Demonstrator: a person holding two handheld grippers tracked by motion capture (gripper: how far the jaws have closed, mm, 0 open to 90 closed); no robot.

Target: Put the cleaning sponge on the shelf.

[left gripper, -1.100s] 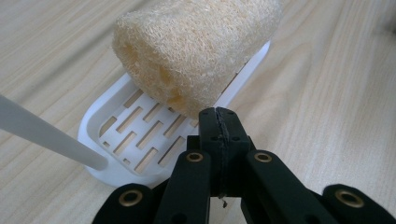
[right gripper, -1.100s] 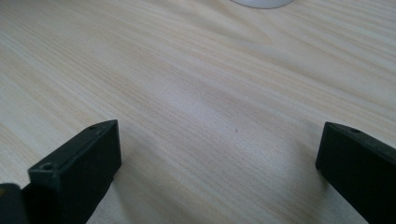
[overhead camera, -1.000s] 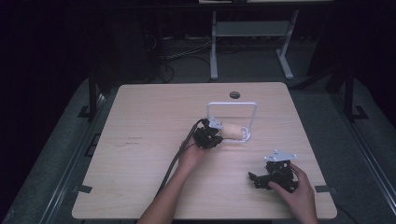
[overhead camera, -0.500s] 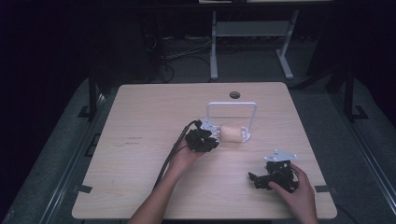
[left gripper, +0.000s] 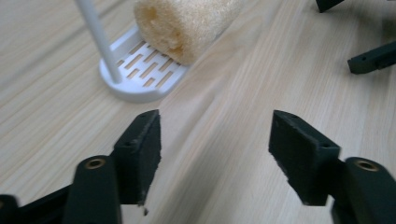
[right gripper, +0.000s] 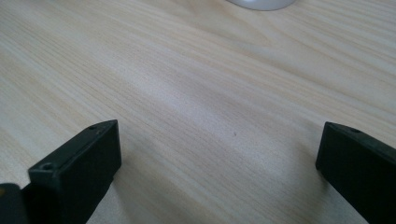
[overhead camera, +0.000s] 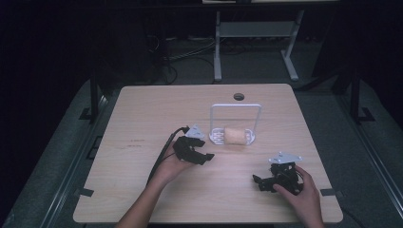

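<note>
- The left gripper [overhead camera: 205, 157] has drawn back from the white rack [overhead camera: 219, 138] since a second ago and now sits just short of it, jaws spread and empty
- This suggests the placing step is done
- The loofah sponge roll [overhead camera: 235, 136] lies on its side on the rack's slotted base
- The right gripper [overhead camera: 262, 182] rests on the wooden table [overhead camera: 142, 114], jaws wide, grasping nothing

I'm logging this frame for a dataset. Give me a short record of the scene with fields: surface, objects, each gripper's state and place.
surface: wooden table
objects: pale loofah roll lying on a white slotted rack with a tall wire loop
left gripper: open, holding nothing, left of the rack, apart from it
right gripper: open, holding nothing, low over the table near its front right
</note>
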